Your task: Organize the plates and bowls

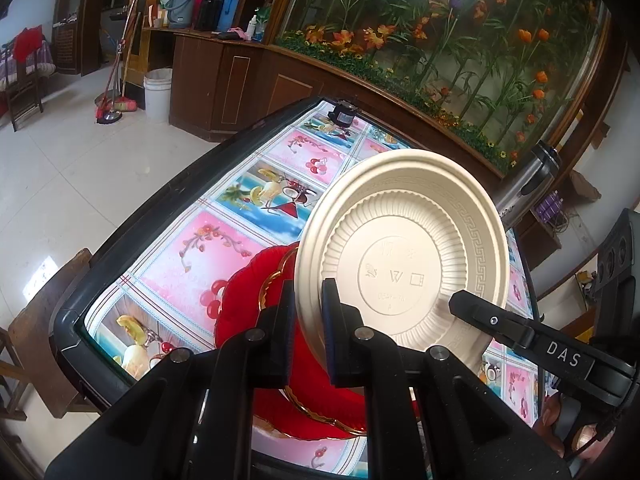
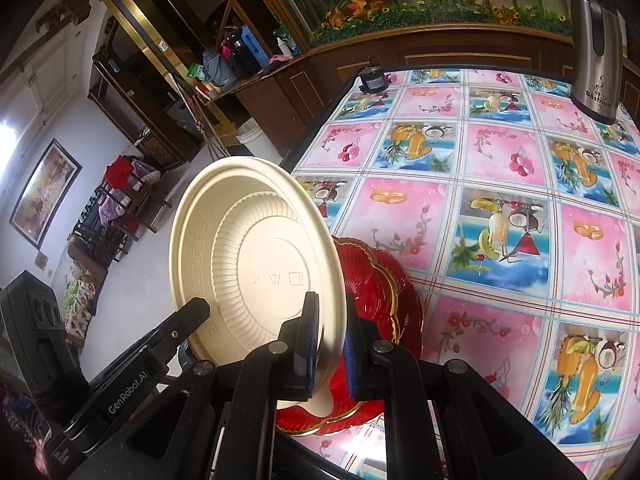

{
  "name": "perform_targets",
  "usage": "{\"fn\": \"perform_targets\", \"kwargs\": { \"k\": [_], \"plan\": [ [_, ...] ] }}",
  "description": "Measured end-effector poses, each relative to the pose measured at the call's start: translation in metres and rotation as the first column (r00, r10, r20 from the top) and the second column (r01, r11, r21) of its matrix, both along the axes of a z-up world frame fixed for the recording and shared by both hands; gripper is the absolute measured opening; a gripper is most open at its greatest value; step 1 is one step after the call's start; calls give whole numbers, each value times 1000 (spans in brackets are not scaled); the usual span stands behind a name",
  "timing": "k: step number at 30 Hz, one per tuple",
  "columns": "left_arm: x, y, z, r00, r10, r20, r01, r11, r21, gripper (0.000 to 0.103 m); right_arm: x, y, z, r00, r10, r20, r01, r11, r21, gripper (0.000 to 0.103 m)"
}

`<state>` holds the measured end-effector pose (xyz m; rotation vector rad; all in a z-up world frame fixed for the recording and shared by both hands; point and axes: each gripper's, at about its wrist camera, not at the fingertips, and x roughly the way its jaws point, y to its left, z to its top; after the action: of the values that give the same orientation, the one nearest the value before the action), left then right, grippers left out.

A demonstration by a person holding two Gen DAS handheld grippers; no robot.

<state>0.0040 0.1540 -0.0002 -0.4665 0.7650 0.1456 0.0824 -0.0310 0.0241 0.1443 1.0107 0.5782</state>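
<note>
Fruit-print table (image 2: 500, 184), both hand-held grippers pinching cream plate (image 1: 404, 248), apparently over red plates (image 2: 380, 292)

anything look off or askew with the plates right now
Yes: the cream plate is on edge, underside to both cameras, instead of lying flat. The left tongs and right tongs each pinch its rim. It is held above the red plates on the table. No damage or spills show.

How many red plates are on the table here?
2, stacked at the table's near edge: the top red plate sits nested in the lower red plate, both behind the held cream plate. More may be hidden.
</note>
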Motion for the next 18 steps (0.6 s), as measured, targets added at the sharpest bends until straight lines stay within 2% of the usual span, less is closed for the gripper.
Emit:
{"fn": "perform_targets", "kwargs": {
  "k": [18],
  "plan": [
    [-6,3,-3,1000,-12,-10,12,1000,-9,10,-7,2,0,1000,10,-1,-10,1000,-12,11]
  ]
}}
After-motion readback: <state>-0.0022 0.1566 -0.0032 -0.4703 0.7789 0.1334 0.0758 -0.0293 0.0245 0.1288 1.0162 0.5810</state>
